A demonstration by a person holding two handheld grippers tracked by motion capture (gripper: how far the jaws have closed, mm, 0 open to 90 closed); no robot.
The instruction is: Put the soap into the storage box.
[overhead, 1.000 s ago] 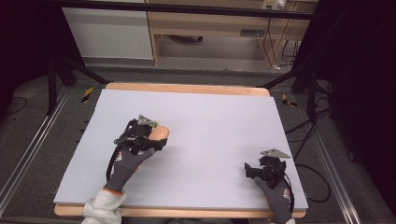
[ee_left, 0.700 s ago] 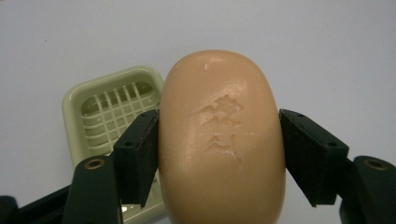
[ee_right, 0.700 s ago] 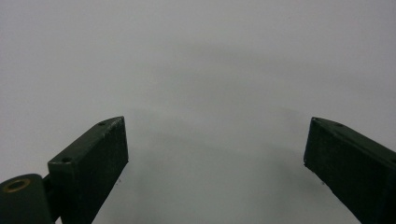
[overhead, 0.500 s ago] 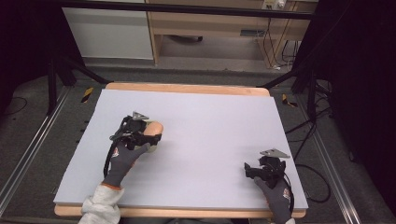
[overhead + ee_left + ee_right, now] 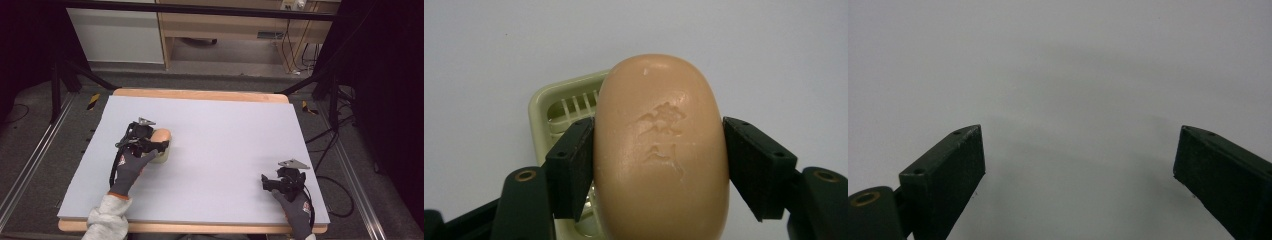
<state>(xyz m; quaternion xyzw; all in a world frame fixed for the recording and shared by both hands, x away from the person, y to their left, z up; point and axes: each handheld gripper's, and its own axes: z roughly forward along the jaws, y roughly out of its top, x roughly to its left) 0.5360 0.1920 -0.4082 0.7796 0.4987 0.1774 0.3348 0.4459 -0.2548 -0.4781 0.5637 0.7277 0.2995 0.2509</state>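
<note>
— Black pads of my left claw (image 5: 659, 165) are clamped on the two long flanks of the peach-coloured oval bar of soap (image 5: 661, 150), one on each side. It fills the gap between them completely.

— Which way does the bar run?

— Its long axis points straight away from me, along the jaws, stamped face up. In the left gripper view the far end reaches out past the pad tips.

— And what sits beneath it?

— The pale cream plastic soap dish with a slatted floor (image 5: 558, 107). It shows below and to the left of the bar, one rounded corner and its ribs peeking out past my left pad. From the high view, the soap (image 5: 161, 136) hangs over the dish (image 5: 161, 156) on the left half of the pale lilac-grey table mat (image 5: 230, 130). Whether the bar's underside touches the ribs I cannot tell.

— So what does the coming move turn on?

— As I judge it, on that offset: the dish lies down and to the left of the bar, so a placing would want the soap brought over its middle and its length matched to the dish.

— Your other hand?

— My right claw (image 5: 280, 181) rests well apart, near the mat's near right corner, jaws spread wide with only bare mat between them. The left is plainly the nearer one.
</note>
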